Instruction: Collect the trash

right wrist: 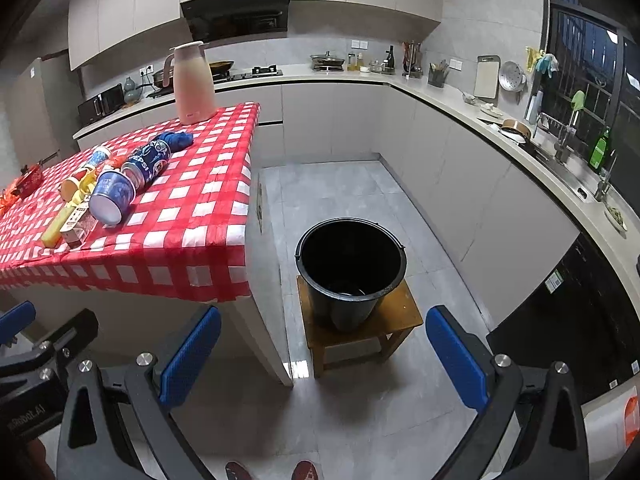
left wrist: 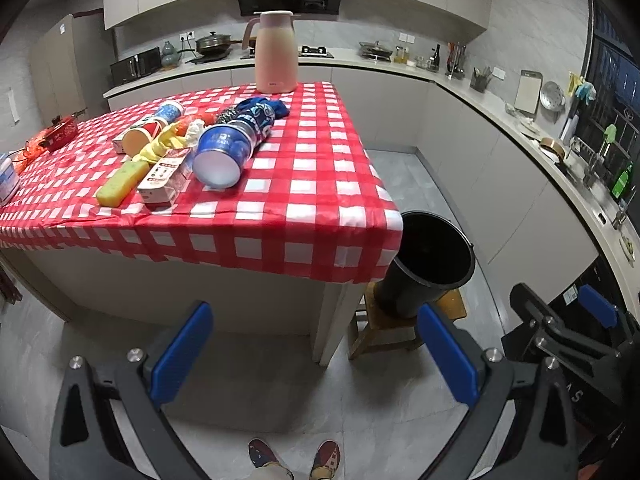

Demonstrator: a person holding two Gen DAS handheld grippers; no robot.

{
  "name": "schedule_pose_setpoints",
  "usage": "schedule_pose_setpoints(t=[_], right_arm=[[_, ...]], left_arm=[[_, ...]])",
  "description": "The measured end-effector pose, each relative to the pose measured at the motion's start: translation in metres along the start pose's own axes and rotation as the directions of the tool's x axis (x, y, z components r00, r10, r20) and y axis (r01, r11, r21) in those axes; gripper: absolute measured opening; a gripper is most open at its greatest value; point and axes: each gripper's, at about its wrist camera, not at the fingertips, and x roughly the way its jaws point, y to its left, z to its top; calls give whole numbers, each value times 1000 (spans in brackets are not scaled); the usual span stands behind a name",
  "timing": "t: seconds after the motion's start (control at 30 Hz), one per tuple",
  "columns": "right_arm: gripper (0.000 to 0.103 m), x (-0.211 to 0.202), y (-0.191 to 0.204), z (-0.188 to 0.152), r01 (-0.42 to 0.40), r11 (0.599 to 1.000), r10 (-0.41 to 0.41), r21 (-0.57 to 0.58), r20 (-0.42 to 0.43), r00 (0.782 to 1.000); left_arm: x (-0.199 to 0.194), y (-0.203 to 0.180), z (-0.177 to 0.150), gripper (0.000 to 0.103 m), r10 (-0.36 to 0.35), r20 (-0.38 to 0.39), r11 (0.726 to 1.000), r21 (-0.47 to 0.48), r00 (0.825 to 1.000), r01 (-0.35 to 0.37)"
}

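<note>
A pile of trash lies on the red checked tablecloth (left wrist: 304,200): a blue paper cup (left wrist: 222,158) on its side, a blue Pepsi can (left wrist: 256,118), a red paper cup (left wrist: 140,136), a yellow glove (left wrist: 162,146), a yellow sponge (left wrist: 120,182) and a small carton (left wrist: 166,178). The cup (right wrist: 110,196) and can (right wrist: 150,162) also show in the right wrist view. A black bucket (right wrist: 352,268) stands on a wooden stool (right wrist: 360,332) right of the table. My left gripper (left wrist: 316,356) and right gripper (right wrist: 324,360) are open and empty, held low in front of the table.
A pink thermos jug (left wrist: 276,54) stands at the table's far edge, with a blue cloth (left wrist: 276,106) in front of it. Kitchen counters (right wrist: 460,96) with cookware run along the back and right walls. Grey tiled floor (right wrist: 340,188) lies between the table and the counters.
</note>
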Motion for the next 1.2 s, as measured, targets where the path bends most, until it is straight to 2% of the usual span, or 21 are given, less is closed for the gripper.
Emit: schedule_pose_setpoints(t=[1.2], right_arm=[[103,7,-2,8,-20,1000,20,-15,1,1000]], left_arm=[[7,-9,2,103,33,-6,999,12,999,-33]])
